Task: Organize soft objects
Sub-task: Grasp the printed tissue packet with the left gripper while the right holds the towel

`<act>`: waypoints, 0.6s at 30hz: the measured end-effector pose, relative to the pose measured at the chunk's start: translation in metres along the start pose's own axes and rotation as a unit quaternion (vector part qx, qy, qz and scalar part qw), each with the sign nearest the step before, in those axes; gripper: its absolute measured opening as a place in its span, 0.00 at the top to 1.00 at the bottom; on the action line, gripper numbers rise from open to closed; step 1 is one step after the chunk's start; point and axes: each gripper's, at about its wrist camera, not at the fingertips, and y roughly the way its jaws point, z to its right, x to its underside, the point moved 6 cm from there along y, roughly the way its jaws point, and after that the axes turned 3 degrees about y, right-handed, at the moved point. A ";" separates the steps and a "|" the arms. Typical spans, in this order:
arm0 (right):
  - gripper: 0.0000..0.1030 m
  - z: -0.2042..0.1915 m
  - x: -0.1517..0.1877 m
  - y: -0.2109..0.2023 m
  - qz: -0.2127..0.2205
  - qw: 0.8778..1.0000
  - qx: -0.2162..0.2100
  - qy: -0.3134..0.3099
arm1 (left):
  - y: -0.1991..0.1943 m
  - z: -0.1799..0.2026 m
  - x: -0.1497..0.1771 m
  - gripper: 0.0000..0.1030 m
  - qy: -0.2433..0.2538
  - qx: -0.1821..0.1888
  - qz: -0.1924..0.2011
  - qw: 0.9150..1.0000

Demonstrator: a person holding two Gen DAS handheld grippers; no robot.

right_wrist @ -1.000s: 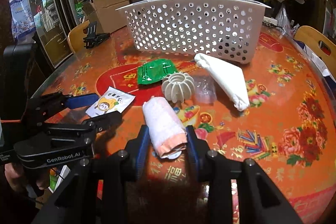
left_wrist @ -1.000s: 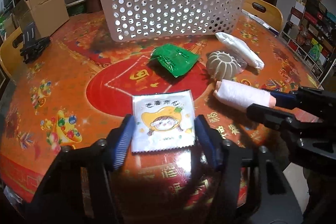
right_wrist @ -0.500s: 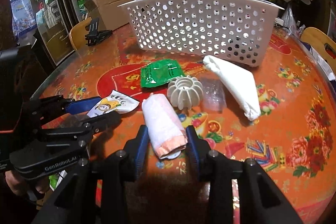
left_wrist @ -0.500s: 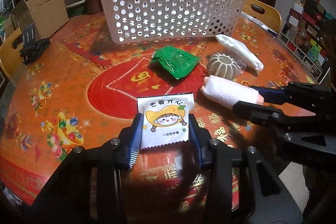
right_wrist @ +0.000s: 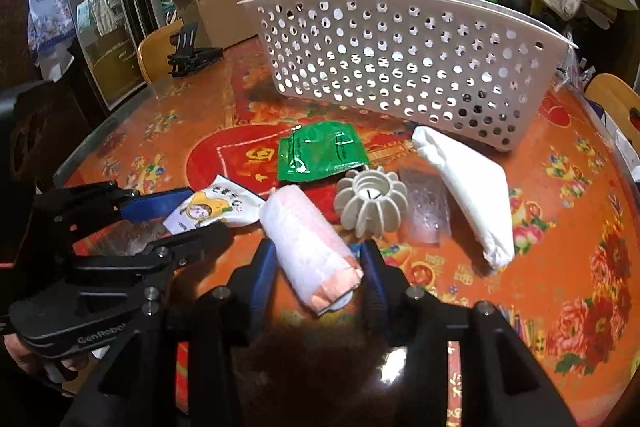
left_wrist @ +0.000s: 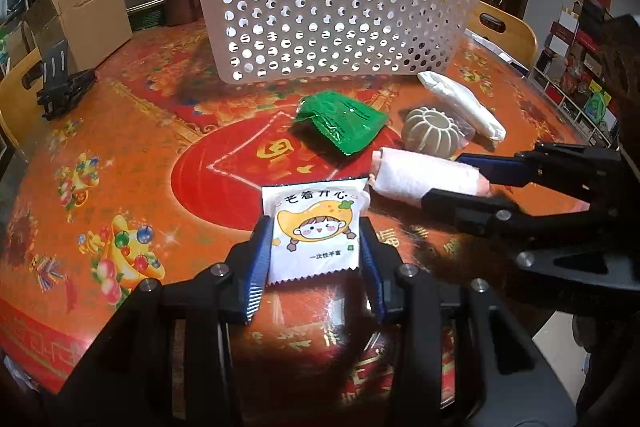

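Pinching both at once: left gripper (left_wrist: 314, 251) clamped on cartoon packet (left_wrist: 316, 227), right gripper (right_wrist: 318, 269) on towel roll (right_wrist: 308, 247), basket (left_wrist: 332, 31) at 12 o'clock.

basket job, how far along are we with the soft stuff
Nothing shows through the basket wall holes. In hand: the left gripper is shut on the white packet, the right gripper on the towel roll. Left on the table: green packet, white bag.
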 end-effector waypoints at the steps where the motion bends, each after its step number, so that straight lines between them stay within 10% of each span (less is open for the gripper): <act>1: 0.58 -0.001 0.001 0.001 -0.002 1.000 0.001 -0.005 | 0.000 0.000 0.000 0.62 0.001 0.000 0.000 1.000; 18: 0.70 0.001 -0.004 -0.042 0.056 0.998 0.003 -0.010 | -0.019 -0.007 -0.011 0.62 -0.010 0.000 0.022 1.000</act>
